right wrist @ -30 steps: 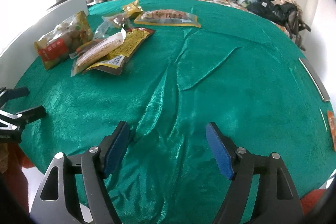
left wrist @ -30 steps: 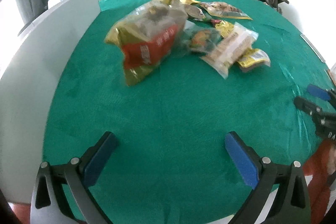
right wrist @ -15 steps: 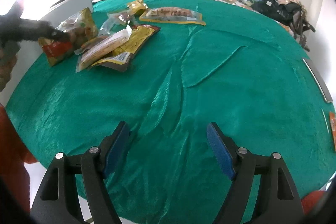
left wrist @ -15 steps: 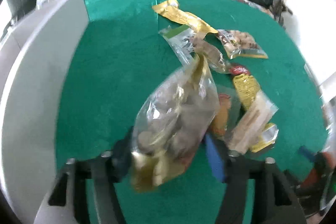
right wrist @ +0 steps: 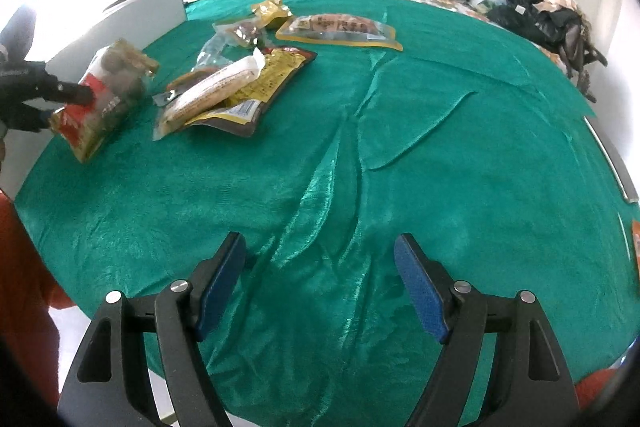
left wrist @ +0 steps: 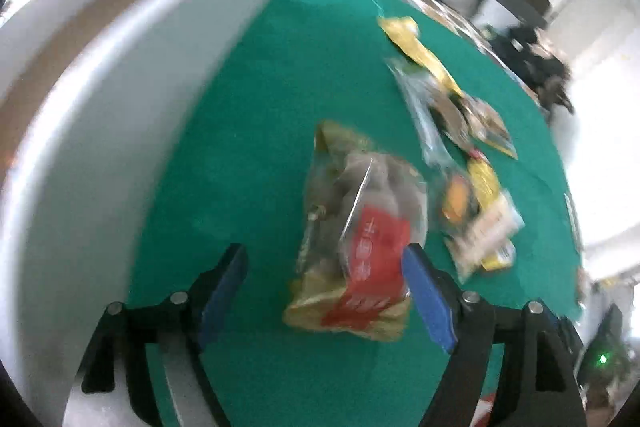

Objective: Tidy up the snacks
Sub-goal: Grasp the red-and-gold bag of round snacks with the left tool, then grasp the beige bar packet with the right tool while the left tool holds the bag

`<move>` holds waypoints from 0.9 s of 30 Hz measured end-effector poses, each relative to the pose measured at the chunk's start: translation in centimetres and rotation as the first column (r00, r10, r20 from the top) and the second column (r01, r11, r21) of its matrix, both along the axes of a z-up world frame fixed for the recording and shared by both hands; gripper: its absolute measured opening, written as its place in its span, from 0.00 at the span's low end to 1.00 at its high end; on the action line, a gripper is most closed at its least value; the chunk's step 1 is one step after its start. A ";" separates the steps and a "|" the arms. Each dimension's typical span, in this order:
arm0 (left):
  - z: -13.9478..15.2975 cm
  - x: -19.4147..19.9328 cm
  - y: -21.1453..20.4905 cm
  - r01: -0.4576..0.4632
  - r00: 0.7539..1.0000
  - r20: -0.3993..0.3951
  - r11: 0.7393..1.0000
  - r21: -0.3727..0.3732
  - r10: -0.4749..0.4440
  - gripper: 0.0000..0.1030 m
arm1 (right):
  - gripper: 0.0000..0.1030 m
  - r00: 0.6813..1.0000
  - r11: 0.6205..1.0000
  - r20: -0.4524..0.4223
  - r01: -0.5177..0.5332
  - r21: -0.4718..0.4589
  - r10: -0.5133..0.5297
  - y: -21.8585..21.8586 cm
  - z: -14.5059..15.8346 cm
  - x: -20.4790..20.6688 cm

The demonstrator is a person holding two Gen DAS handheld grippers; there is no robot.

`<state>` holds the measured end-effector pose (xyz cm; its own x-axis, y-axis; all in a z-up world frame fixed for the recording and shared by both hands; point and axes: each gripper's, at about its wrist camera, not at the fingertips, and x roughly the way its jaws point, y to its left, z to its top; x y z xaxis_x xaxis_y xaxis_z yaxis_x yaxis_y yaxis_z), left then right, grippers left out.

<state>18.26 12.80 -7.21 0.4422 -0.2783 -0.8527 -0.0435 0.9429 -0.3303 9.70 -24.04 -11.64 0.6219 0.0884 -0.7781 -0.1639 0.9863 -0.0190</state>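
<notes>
The red-and-gold snack bag (left wrist: pixel 356 247) is seen just ahead of the left gripper (left wrist: pixel 324 291), its long axis running roughly along the line of the fingers, the red-labelled end nearest the camera. In the left wrist view, which is blurred by motion, the bag lies toward the right finger (left wrist: pixel 426 301) and is well apart from the left one; the jaws are spread wide. In the right wrist view the same bag (right wrist: pixel 106 95) is seen at the tips of the left gripper (right wrist: pixel 60 99), and whether it is pinched there or only touched cannot be told. It sits at the left side of the green cloth (right wrist: pixel 400 167), near the white board (right wrist: pixel 156 11).

The other snack packets (right wrist: pixel 236 87) lie in a loose cluster just beyond it. The right gripper (right wrist: pixel 320 283) is held wide open over bare cloth with nothing between its fingers, well apart from every packet. The left gripper is judged the nearer by far, so the bag falls to it.
</notes>
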 end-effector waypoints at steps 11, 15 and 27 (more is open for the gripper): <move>-1.0 1.1 -6.0 0.155 0.987 0.015 0.964 0.217 -0.162 0.89 | 0.78 1.000 1.000 0.003 -0.001 -0.004 0.001 0.1 0.0 0.1; -3.1 1.9 -4.2 0.028 1.000 -0.020 0.972 0.232 -0.024 0.89 | 0.78 1.000 1.000 0.002 -0.005 -0.004 0.005 0.1 0.0 0.0; -5.0 0.4 -4.5 -0.026 0.991 0.130 0.946 0.322 -0.018 1.00 | 0.84 1.000 1.000 0.015 -0.012 -0.002 0.012 0.3 -0.2 -0.4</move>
<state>18.67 8.25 -12.22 0.5554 0.0038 -0.8316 -0.0246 0.9996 -0.0119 9.32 -23.73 -11.88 0.6323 0.0945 -0.7690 -0.1752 0.9843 -0.0231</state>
